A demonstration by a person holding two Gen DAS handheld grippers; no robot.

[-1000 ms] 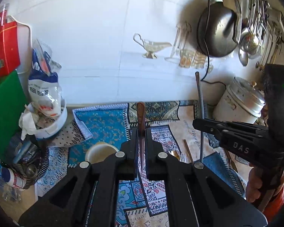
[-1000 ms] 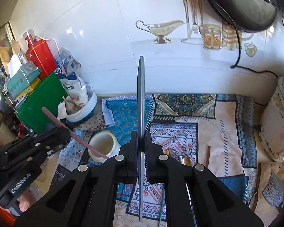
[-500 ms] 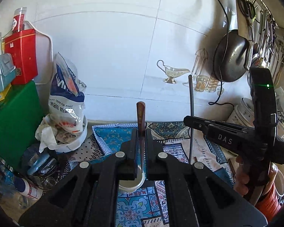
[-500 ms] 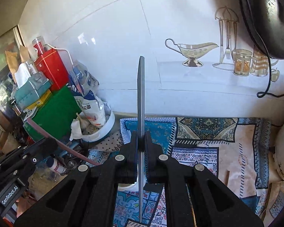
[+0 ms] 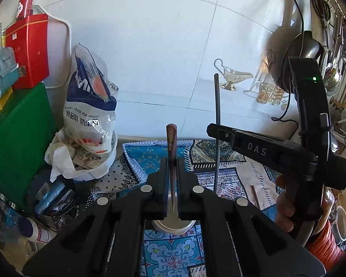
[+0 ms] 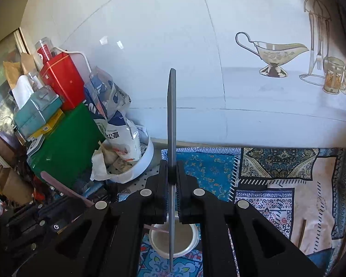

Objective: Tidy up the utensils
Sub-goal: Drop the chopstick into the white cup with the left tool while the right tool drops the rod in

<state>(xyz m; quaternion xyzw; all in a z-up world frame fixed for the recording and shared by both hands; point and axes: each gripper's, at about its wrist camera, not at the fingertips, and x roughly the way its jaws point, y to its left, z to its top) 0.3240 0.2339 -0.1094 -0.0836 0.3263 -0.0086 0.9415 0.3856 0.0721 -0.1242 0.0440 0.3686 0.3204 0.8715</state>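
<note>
Both claws have swung left w/ their loads: left claw [image 5: 172,175] clenched on a knife [image 5: 171,138], right claw [image 6: 172,177] on a grey, prob. metal, utensil [image 6: 171,120], both now over the white cup [image 6: 173,242] on the counter, ready to drop in.

White tiled wall [image 5: 150,46] with printed gravy-boat decal [image 6: 274,53]. Patterned blue cloth [image 6: 276,184] covers counter. Dark pan [image 5: 297,53] hangs at right; green box [image 5: 16,138] and clutter at left. Bright daylight.
</note>
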